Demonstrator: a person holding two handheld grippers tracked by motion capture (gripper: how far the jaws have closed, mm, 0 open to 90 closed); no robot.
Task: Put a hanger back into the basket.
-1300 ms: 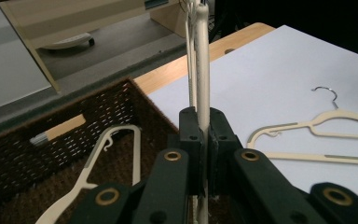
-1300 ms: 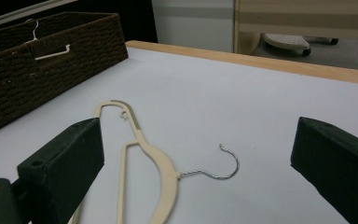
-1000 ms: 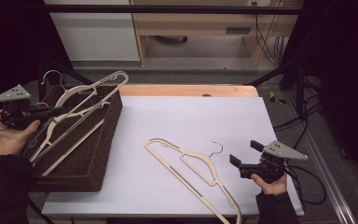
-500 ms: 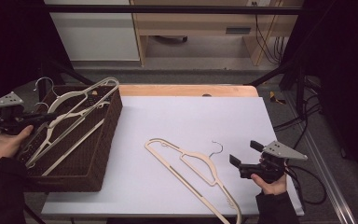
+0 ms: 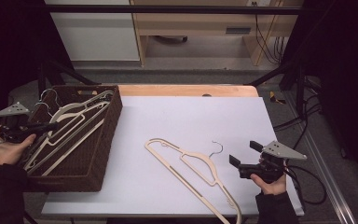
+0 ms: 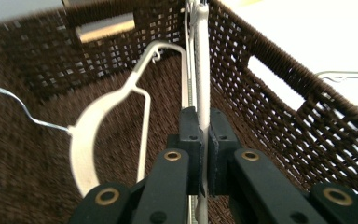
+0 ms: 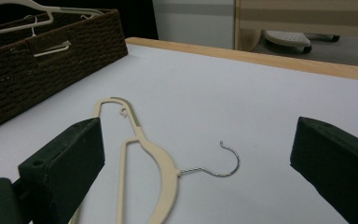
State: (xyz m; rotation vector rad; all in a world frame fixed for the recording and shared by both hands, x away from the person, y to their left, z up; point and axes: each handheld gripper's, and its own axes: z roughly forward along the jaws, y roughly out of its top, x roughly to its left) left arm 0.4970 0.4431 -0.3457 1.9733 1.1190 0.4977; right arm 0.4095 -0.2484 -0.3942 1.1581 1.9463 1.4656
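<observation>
A dark brown wicker basket (image 5: 113, 122) stands at the table's left and holds several cream hangers (image 5: 77, 122). My left gripper (image 5: 50, 126) reaches in over its left rim, shut on the thin bar of one cream hanger (image 6: 202, 84). Another hanger (image 6: 87, 135) lies on the basket floor beside it. One more cream hanger (image 5: 193, 163) with a metal hook lies flat on the white table top. My right gripper (image 5: 245, 154) hovers just right of that hook, jaws wide open and nothing between them; its own view shows the hanger (image 7: 142, 149) ahead between the two jaws.
The white table top (image 5: 182, 116) spreads between basket and right gripper, with a wooden strip (image 5: 186, 90) along its far edge. The basket wall (image 7: 37, 65) rises at the table's left. Cables (image 5: 307, 177) trail off the right side.
My left gripper has sunk toward the basket with the hanger in it, so the hanger now lies lower inside the rim. The right gripper and the table hanger have stayed put.
</observation>
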